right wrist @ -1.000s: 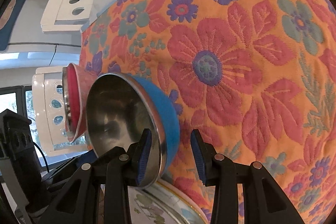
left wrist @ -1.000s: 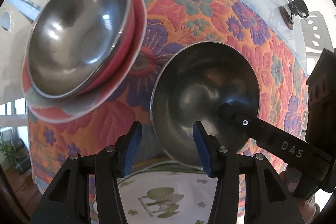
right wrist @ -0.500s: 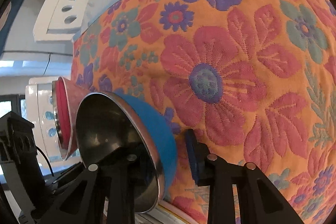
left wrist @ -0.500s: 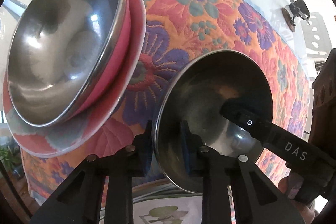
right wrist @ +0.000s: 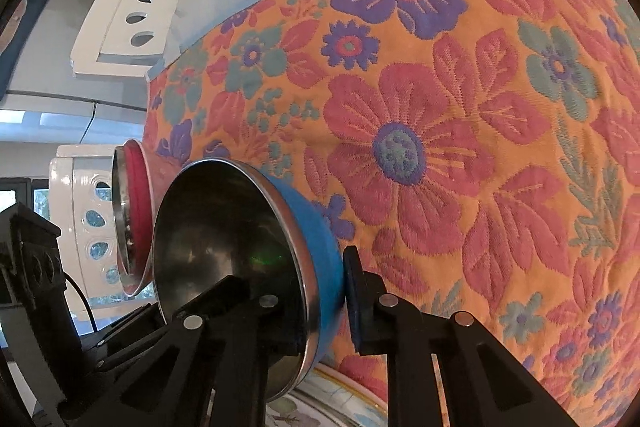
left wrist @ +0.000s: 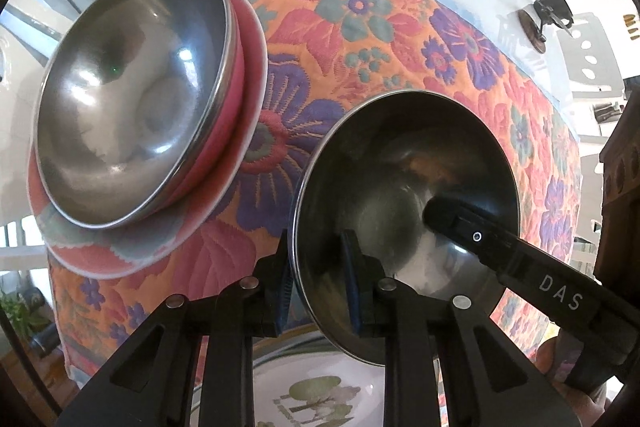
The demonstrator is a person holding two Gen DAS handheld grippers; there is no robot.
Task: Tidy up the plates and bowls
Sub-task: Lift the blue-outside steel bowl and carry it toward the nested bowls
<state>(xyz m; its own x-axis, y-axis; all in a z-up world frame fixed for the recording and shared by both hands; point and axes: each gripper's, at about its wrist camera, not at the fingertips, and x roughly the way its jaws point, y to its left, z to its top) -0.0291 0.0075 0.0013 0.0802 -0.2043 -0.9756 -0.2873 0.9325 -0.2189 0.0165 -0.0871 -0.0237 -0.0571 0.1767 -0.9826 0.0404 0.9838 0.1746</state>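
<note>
A: Where's the blue bowl?

B: Lower middle of both views, over the floral cloth. My left tool is clamped on its near rim, my right tool on the opposite wall.

A: How to lift it well?

B: Raise both sides level, clear the tree plate below, mind the red bowl upper left.

A: Any writing?

B: "DAS" on the right tool's arm.

A steel-lined blue bowl stands near a red bowl nested on a red-rimmed plate.
</note>
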